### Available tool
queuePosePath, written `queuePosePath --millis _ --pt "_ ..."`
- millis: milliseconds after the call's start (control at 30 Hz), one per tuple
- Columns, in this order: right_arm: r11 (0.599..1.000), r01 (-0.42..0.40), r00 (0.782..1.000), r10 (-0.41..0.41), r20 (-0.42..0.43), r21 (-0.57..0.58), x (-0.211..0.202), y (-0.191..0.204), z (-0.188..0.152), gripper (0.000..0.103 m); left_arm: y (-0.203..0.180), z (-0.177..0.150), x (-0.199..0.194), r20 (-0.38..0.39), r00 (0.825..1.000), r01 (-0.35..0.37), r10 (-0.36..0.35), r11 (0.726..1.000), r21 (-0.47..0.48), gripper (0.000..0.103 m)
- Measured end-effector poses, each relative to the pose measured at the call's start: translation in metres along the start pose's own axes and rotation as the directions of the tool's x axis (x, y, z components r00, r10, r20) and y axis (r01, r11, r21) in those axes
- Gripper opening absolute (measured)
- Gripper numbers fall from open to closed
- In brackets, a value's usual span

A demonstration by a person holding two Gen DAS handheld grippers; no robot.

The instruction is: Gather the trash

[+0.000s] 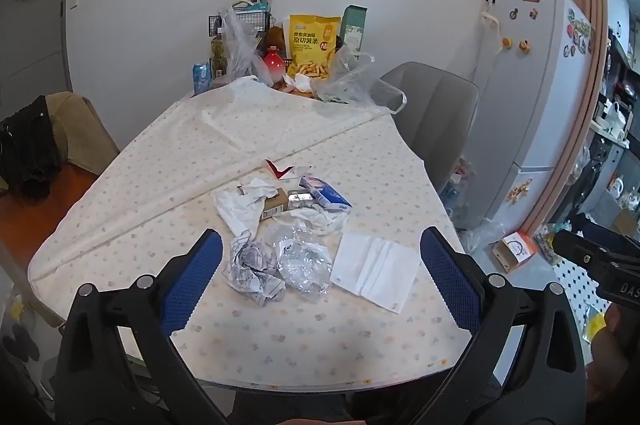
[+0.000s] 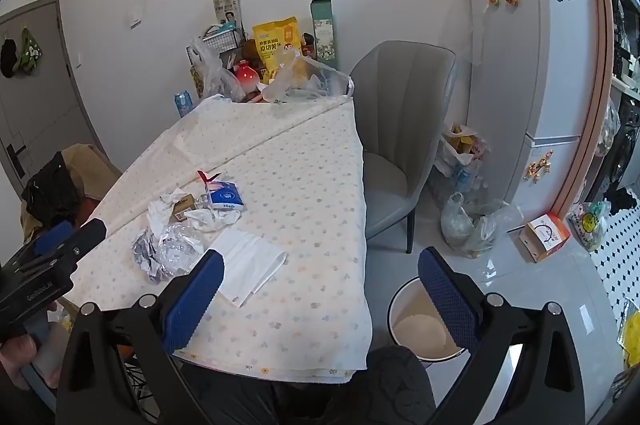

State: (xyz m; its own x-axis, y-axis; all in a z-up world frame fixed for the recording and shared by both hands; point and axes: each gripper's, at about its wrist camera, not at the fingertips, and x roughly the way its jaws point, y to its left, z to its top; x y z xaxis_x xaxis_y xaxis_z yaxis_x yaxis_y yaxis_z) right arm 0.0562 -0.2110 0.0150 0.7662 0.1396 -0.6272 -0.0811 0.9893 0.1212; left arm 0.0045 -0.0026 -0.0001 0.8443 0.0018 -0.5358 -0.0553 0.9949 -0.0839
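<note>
Left wrist view: left hand-held gripper [image 1: 321,279] released above crumpled paper [image 1: 252,271]; brown box [image 1: 276,203] partly buried. Right hand-held gripper [image 2: 320,299] released; bin [image 2: 420,325] at 5 o'clock half hidden.

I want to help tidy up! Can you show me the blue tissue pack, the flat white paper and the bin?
Tissue pack [image 2: 225,196], right wrist view, its blue front.
White paper [image 1: 374,271], left wrist view, its middle.
Bin [image 2: 396,299], right wrist view, its white rim.

Left gripper [image 1: 320,273] angled downward, jaws spread wide, nothing between. Right gripper [image 2: 320,289] likewise downward, wide, empty. Both hand-held.
</note>
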Motion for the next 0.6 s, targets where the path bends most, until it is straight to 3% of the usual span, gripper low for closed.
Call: queuePosePath --millis 600 --pt "1.0 -0.008 1.0 0.008 0.003 -0.007 -0.0005 0.0017 0.0001 0.095 0.0027 0.0004 -0.003 -0.002 1.0 -0.008 0.008 1.0 -0.005 0.098"
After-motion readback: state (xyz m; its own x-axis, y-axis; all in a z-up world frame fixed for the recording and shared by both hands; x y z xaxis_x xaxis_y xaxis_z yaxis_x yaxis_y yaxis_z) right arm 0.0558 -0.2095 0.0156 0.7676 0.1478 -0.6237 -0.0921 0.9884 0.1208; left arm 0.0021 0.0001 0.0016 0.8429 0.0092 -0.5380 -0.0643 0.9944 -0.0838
